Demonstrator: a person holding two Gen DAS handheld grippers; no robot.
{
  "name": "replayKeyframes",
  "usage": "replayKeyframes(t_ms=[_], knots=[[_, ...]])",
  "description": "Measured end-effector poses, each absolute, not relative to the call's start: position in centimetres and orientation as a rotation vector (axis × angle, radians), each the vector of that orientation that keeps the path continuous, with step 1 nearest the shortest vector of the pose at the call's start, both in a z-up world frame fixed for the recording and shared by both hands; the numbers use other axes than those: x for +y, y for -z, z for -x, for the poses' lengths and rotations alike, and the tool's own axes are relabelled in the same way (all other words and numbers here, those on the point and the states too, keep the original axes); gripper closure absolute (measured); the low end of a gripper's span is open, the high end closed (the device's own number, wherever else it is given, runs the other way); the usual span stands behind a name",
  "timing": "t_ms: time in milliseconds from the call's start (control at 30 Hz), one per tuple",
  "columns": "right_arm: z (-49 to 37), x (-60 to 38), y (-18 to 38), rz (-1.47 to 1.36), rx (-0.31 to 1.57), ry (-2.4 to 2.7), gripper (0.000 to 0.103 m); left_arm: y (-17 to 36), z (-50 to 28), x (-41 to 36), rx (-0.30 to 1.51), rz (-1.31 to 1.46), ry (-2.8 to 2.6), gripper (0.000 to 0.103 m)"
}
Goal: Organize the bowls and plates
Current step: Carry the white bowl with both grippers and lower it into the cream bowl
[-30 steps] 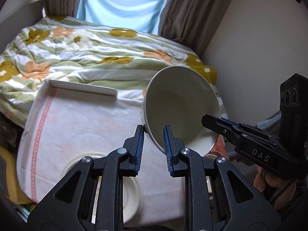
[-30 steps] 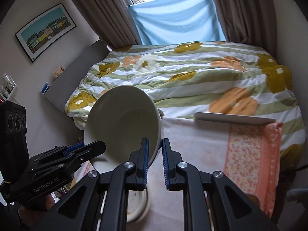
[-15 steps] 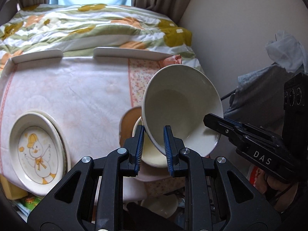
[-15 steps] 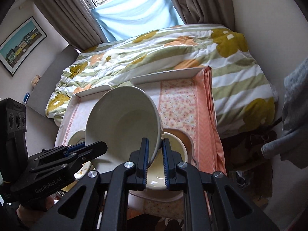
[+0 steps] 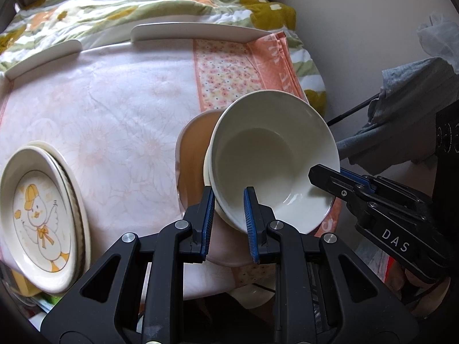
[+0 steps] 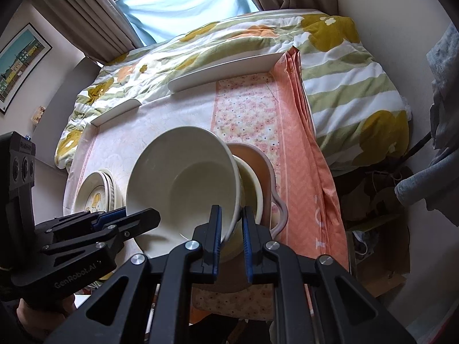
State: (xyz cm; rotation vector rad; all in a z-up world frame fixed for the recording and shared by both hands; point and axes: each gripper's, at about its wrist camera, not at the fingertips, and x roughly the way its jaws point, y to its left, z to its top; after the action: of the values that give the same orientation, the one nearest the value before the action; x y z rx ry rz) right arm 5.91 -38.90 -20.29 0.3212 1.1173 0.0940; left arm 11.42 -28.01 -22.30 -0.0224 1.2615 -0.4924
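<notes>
Pinching near rim of white bowl point(image 5: 272, 157), left gripper point(image 5: 229, 209) clamped on wall; right gripper point(image 6: 231, 226) clamped on opposite rim. Bowl point(image 6: 183, 183) tilted, mouth toward cameras, hanging between both tools directly above cream bowl point(image 6: 252, 189) nested in brown dish point(image 5: 192, 157). Stack lies straight below. Duck plates point(image 5: 40, 215) far left on tablecloth point(image 5: 114, 100).

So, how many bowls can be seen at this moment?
2. The white bowl is tilted, gripped at its rim by the left gripper and right gripper. A yellowish bowl sits beneath it, mostly hidden. More may be hidden.
</notes>
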Motion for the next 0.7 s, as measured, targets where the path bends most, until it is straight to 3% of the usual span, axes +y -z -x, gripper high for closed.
replayKeyframes(t_ms=[700], knots=[[-5.3,-37.4,21.2,-0.208,1.139,-0.02,0.091,22.8,-11.0,-30.4,1.233,-0.211,0.462,0.085]])
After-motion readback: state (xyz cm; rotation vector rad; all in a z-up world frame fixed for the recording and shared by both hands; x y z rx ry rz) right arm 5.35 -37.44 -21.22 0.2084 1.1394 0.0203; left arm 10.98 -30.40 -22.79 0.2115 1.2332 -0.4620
